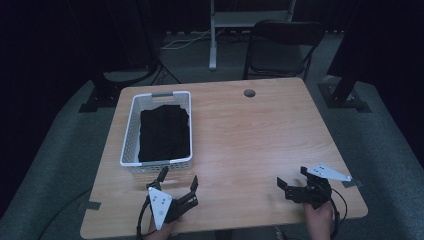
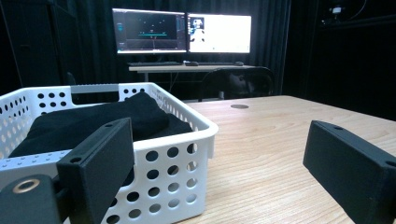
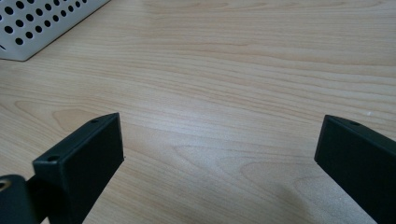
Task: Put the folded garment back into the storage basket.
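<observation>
A white perforated basket [image 1: 131,131] stands on the left half of the wooden table [image 1: 250,135], with black folded cloth [image 1: 164,132] lying inside it. My left gripper [image 1: 178,181] rests near the table's front edge just in front of the basket, open and holding nothing. In the left gripper view the basket [image 2: 182,154] and the black cloth [image 2: 98,122] sit close ahead between the spread jaws. My right gripper [image 1: 292,178] is at the front right of the table, open and empty. In the right gripper view the basket's corner [image 3: 37,25] is at the upper left.
A small grey grommet [image 1: 249,93] sits in the table near its far edge. A dark folding chair [image 1: 280,45] stands beyond the table. Two lit monitors [image 2: 182,32] on a far desk appear in the left gripper view. Bare wood lies between the grippers.
</observation>
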`<state>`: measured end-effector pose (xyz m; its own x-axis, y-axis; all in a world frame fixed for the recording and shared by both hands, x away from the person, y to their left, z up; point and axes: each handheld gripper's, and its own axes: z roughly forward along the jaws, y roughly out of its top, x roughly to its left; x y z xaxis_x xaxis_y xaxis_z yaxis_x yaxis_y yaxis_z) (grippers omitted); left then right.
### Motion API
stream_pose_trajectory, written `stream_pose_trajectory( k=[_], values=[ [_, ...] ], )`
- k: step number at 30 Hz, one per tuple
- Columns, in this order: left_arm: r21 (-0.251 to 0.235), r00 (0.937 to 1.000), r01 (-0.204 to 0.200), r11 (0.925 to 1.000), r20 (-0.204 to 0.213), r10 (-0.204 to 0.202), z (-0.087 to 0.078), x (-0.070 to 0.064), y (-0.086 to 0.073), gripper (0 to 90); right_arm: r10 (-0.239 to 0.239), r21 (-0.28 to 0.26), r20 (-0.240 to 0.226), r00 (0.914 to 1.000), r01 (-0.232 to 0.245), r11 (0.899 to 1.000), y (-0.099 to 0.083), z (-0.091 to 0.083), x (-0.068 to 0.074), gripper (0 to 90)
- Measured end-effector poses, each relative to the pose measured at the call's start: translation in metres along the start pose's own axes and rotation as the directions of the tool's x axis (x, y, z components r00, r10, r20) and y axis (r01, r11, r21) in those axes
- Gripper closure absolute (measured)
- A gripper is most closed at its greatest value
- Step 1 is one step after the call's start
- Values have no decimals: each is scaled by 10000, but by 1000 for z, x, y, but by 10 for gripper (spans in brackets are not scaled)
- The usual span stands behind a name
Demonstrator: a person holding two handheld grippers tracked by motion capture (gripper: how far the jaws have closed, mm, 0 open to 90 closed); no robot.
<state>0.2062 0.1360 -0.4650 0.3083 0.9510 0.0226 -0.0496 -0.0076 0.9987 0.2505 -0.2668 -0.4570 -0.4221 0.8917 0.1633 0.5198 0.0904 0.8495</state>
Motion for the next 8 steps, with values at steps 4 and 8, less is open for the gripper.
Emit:
stream_pose_trajectory(
  k=[4, 8],
  values=[
    [-11, 10000, 2, 10000, 5, -2, 0, 0, 0, 102, 32, 49, 6, 10000, -32, 10000, 0, 0, 0, 13],
    [-3, 10000, 4, 10000, 0, -4, 0, 0, 0, 102, 24, 16, 54, 10000, -24, 10000, 0, 0, 0, 13]
  ],
)
